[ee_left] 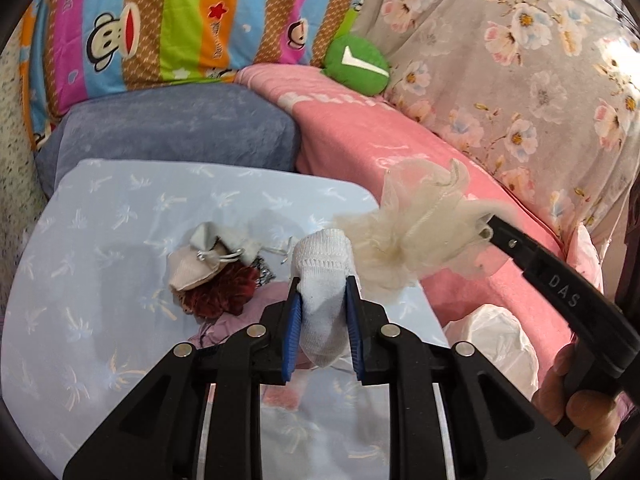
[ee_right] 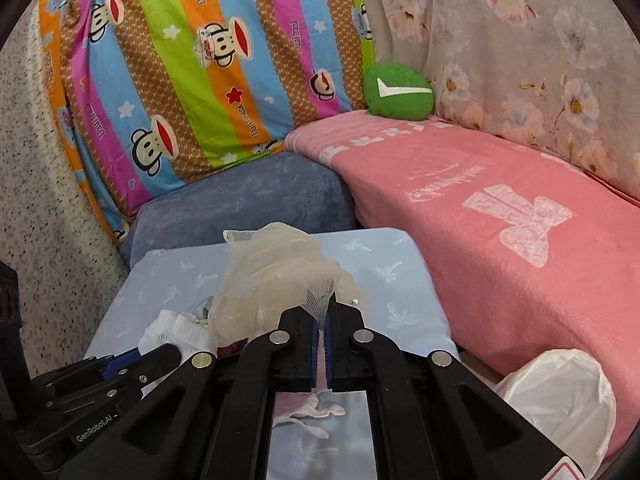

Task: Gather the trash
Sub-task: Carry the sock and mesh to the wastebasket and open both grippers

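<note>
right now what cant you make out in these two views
- Bin with white liner: bottom cut off by right wrist view's edge; contents hidden.
- Dark red item: left wrist view, partly under the beige pouch; unidentifiable.
- White sock: lower end hidden behind left gripper.
- Mesh puff: base hidden by right gripper.

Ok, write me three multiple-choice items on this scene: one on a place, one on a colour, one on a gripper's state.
1. Where is the bin lined with a white bag?
A. On the blue table
B. Low beside the pink sofa cover
C. On the green cushion

2. What colour is the sock in the left gripper?
A. White
B. Red
C. Black

3. The right gripper is:
A. Open and bare
B. Shut on cream mesh fabric
C. Shut on the sock

Answers: 1 B, it sits below the sofa edge; 2 A, white knit between blue pads; 3 B, netting is pinched between its fingers.
</note>
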The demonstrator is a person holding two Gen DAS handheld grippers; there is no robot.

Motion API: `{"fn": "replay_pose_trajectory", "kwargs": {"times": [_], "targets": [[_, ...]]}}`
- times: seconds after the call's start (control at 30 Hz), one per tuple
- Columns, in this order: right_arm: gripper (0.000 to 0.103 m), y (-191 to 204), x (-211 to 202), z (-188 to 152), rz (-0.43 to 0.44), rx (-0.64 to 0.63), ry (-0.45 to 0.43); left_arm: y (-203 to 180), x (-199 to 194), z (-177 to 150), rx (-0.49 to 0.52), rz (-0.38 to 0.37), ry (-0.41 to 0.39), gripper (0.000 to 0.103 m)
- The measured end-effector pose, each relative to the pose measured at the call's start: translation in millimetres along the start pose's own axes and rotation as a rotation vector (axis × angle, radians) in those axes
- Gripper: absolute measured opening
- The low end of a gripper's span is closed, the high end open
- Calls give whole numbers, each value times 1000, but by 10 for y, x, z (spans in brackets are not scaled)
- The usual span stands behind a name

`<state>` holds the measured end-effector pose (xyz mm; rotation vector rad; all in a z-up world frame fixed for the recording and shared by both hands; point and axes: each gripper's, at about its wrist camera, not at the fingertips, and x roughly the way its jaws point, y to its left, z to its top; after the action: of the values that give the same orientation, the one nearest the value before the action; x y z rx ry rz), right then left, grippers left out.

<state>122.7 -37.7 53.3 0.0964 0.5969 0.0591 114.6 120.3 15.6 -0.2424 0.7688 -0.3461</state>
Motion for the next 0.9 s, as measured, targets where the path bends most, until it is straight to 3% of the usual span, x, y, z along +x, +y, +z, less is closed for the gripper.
{"fn": "replay_pose_trajectory", "kwargs": {"times": [0.2,0.43,0.9], "targets": [[2,-377,-529,91,-53,41,-77,-396,-90,-38,64,-39,-21,20],[2,-896,-978,16,-114,95,-109,-933,-93,-143,145,-92,-17,20],[2,-1865,-1383,-369,-236,216,-92,-1920,192,-458,304,-199,60,21]]}}
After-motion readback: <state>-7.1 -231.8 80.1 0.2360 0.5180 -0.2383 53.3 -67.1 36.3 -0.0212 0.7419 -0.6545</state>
